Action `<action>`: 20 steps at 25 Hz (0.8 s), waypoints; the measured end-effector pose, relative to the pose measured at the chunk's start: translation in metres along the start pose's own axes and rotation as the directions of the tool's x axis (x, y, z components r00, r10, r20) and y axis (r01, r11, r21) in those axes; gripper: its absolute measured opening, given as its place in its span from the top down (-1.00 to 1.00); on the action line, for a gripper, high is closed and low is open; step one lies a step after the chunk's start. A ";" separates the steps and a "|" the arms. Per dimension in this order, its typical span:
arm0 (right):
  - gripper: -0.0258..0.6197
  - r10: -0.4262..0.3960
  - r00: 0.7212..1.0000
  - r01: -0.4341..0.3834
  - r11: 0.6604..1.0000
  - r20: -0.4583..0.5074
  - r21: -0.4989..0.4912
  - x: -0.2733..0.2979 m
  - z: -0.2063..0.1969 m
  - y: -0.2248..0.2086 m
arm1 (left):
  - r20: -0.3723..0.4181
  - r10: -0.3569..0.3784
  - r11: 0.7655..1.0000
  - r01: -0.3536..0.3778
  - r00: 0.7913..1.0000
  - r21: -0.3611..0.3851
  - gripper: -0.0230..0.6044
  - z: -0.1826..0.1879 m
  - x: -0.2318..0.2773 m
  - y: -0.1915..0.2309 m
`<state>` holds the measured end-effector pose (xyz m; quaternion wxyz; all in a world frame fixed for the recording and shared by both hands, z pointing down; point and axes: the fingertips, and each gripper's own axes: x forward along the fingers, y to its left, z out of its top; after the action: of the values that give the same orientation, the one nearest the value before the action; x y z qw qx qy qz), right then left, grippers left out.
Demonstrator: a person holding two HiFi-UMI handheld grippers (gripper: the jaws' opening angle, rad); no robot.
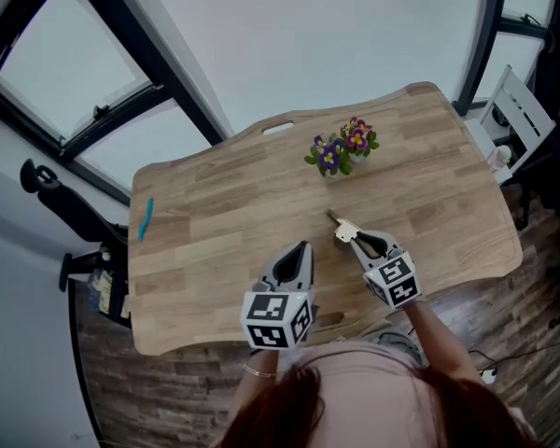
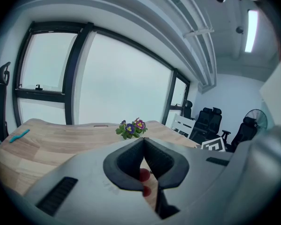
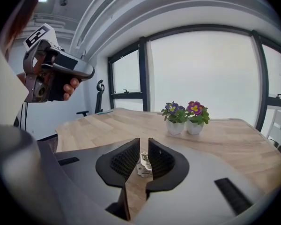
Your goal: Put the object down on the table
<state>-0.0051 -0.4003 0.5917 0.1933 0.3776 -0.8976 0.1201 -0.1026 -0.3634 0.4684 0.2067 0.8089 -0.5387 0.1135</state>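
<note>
Wooden table [image 1: 215, 203] gives wide room around my right gripper [image 1: 353, 240], which pinches the small pale object [image 3: 143, 165] over its middle, well apart from every edge. My left gripper [image 1: 302, 248] is pressed together just beside it, nearer the front edge.

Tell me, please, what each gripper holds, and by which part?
The right gripper pinches a small pale object by its near end; the left gripper, jaws shut, holds nothing.

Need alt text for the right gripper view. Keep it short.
The right gripper holds a small pale object between its nearly closed jaws, over a wooden table. Two potted flowers stand on the table ahead, in front of large windows.
</note>
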 end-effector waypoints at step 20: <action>0.92 -0.123 0.981 0.112 0.991 0.153 0.078 -0.068 0.037 0.026 | 0.049 0.052 0.999 -0.052 0.997 -0.003 0.92 -0.005 -0.043 0.010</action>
<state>0.0103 -0.3528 0.5273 0.1155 0.4447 -0.8814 0.1092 -0.1283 -0.3293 0.4574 0.1910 0.7970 -0.5645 0.0985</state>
